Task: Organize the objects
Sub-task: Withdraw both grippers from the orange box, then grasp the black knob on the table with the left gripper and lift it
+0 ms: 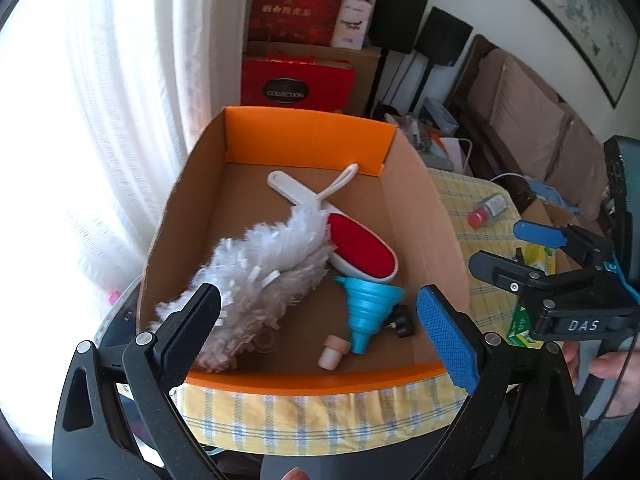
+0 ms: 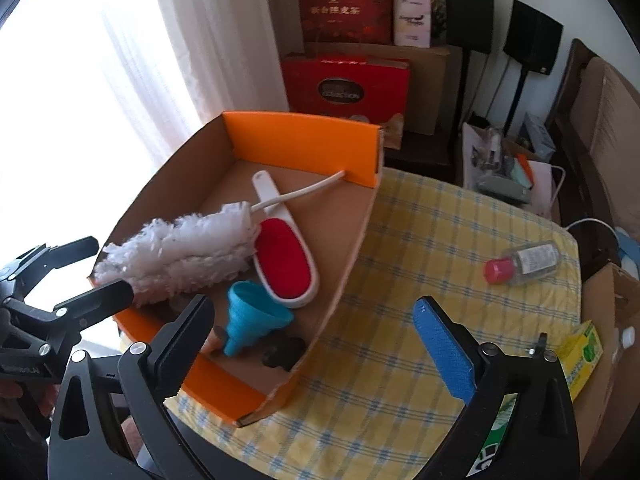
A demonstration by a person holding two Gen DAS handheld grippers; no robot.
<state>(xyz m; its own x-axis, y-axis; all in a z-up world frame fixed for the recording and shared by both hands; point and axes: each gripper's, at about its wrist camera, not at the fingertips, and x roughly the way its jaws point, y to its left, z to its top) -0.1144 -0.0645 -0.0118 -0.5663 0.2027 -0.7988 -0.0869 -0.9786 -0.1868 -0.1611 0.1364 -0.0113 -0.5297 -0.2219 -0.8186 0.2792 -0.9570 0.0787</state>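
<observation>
A cardboard box (image 1: 304, 140) (image 2: 300, 144) with orange end walls stands on a yellow checked tablecloth (image 2: 420, 240). In it lie a white fluffy duster (image 1: 264, 272) (image 2: 180, 252), a red lint brush (image 1: 360, 252) (image 2: 284, 268) with a white handle, a blue folding funnel (image 1: 368, 304) (image 2: 248, 316), a pink stopper (image 1: 334, 352) and a small black object (image 1: 402, 320) (image 2: 284, 352). My left gripper (image 1: 318, 304) (image 2: 100, 270) hovers open over the box's near end, holding nothing. My right gripper (image 2: 314, 312) (image 1: 508, 248) is open and empty beside the box's right wall.
A small clear bottle with a red cap (image 2: 524, 262) (image 1: 486, 210) lies on the cloth to the right of the box. A green and yellow carton (image 2: 580, 352) (image 1: 524, 324) sits at the table's right edge. Red gift boxes, speakers and a sofa stand behind; a curtain hangs on the left.
</observation>
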